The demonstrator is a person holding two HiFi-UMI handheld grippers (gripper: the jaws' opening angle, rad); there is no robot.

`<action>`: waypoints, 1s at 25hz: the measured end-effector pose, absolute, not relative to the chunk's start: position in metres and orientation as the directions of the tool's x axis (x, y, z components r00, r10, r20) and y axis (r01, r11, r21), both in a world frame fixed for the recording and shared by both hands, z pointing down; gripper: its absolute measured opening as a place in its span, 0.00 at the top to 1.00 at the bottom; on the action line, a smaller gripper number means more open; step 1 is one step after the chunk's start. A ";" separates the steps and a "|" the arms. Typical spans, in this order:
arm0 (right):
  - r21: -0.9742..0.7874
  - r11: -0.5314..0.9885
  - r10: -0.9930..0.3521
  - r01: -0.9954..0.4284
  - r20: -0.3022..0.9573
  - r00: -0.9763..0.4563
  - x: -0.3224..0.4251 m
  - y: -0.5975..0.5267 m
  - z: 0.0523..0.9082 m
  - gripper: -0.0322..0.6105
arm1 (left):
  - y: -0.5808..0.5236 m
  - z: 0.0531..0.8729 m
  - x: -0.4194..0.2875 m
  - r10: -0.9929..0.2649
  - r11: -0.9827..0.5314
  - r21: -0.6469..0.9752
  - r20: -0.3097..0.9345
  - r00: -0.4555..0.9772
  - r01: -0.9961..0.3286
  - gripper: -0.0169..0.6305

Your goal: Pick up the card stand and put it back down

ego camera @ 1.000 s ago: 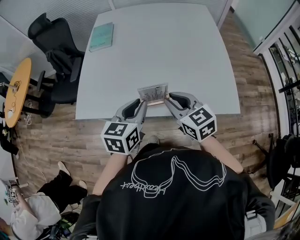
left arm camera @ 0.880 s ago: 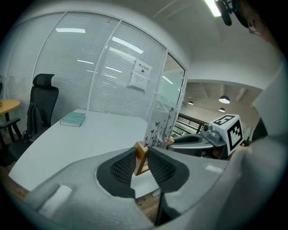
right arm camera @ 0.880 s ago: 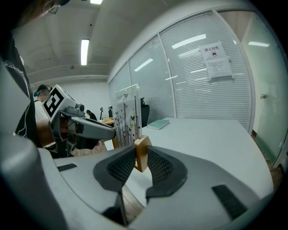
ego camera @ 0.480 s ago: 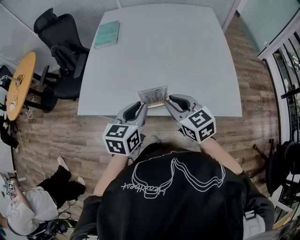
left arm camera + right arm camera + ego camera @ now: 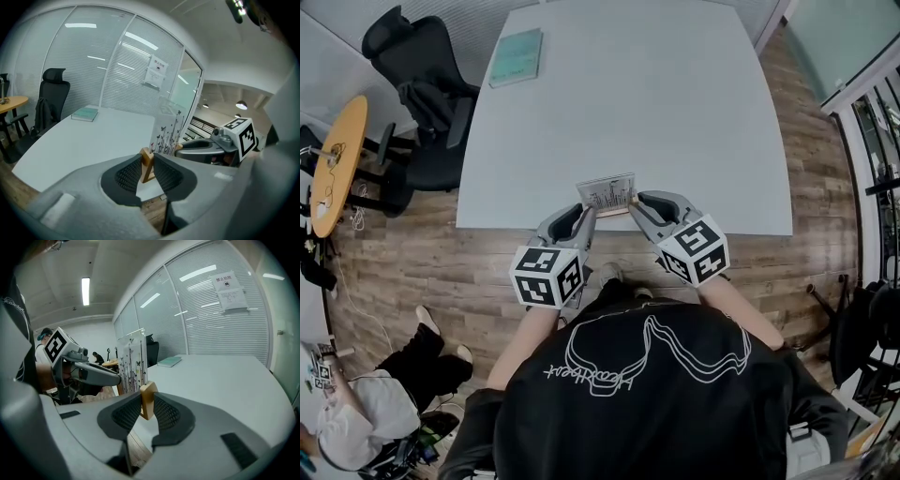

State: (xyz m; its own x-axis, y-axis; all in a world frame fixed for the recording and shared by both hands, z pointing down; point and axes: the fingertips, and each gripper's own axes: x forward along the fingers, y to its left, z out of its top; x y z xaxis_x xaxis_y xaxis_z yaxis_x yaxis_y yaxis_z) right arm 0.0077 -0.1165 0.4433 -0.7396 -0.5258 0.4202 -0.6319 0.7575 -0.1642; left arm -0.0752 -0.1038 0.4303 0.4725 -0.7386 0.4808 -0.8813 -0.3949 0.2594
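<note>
The card stand [image 5: 607, 194] is a clear panel printed with butterflies and stems, set in a wooden base. It is at the near edge of the white table [image 5: 675, 112]. My left gripper [image 5: 586, 215] is shut on the left end of the base, and the wooden end [image 5: 147, 164] sits pinched between its pads. My right gripper [image 5: 635, 203] is shut on the right end, where the wood block [image 5: 147, 400] fills the gap between its pads. The panel [image 5: 131, 362] stands upright between the two grippers. I cannot tell whether the base touches the table.
A teal book [image 5: 516, 58] lies at the table's far left corner. A black office chair [image 5: 417, 94] and a round wooden side table [image 5: 337, 159] stand to the left. A person [image 5: 366, 412] sits on the wooden floor at lower left.
Both grippers keep their hold on the stand's ends at the same spot. Only the head view has shifted slightly.
</note>
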 end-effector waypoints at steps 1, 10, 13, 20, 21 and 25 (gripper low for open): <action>-0.166 0.755 -0.526 -0.634 0.423 -0.738 0.005 -0.120 0.444 0.81 | -0.108 0.431 -0.078 -0.737 -0.396 0.261 0.482 0.474 -0.881 0.84; -0.164 0.745 -0.529 -0.647 0.445 -0.722 -0.011 -0.153 0.451 0.81 | -0.141 0.440 -0.094 -0.730 -0.396 0.261 0.492 0.474 -0.881 0.85; -0.158 0.743 -0.530 -0.651 0.455 -0.716 -0.018 -0.164 0.453 0.81 | -0.152 0.444 -0.101 -0.725 -0.396 0.264 0.498 0.476 -0.879 0.85; -0.159 0.740 -0.521 -0.654 0.479 -0.706 -0.035 -0.189 0.469 0.81 | -0.180 0.459 -0.119 -0.712 -0.386 0.280 0.515 0.477 -0.879 0.85; -0.159 0.738 -0.521 -0.655 0.483 -0.704 -0.038 -0.193 0.471 0.81 | -0.184 0.462 -0.122 -0.708 -0.385 0.283 0.519 0.478 -0.878 0.85; -0.164 0.731 -0.519 -0.663 0.498 -0.695 -0.047 -0.207 0.483 0.81 | -0.198 0.475 -0.131 -0.700 -0.379 0.292 0.531 0.478 -0.878 0.85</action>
